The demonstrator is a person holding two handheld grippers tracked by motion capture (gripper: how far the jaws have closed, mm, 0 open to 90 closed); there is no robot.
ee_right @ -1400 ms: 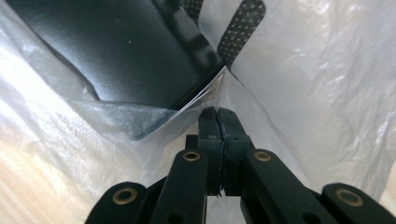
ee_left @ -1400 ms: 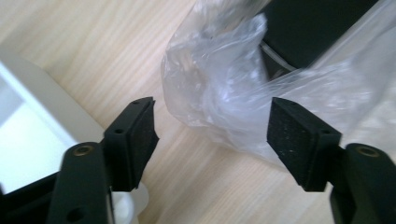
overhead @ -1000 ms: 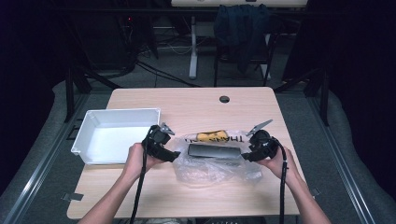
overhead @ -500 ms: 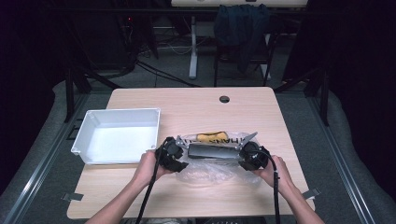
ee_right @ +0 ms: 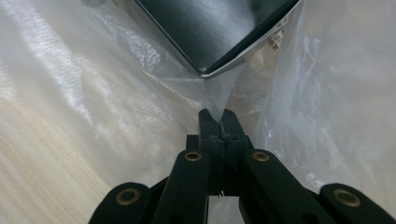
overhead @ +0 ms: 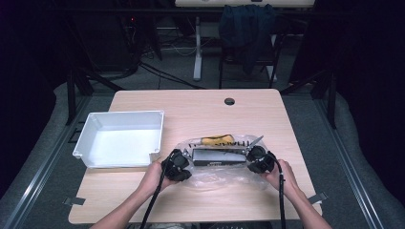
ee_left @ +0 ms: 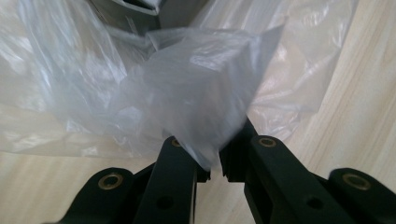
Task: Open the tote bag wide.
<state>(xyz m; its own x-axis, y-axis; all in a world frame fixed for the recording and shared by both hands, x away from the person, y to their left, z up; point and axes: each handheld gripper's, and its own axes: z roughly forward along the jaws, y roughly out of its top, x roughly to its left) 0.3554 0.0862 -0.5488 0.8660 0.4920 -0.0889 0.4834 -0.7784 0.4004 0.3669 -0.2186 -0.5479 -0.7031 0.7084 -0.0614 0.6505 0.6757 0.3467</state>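
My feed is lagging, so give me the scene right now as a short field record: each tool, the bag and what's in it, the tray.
left tool: shut on the plastic bag, pinching a fold at its left end
right tool: shut on the plastic bag at its right end
bag contents: dark flat box; yellow-handled item behind it
white tray: left of the bag, nothing inside
table: light wood, bag near the front edge

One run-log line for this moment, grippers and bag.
left gripper: shut on clear plastic bag, jaws just closed | right gripper: shut on same bag, jaws just closed | dark flat box in bag | white bin beside it
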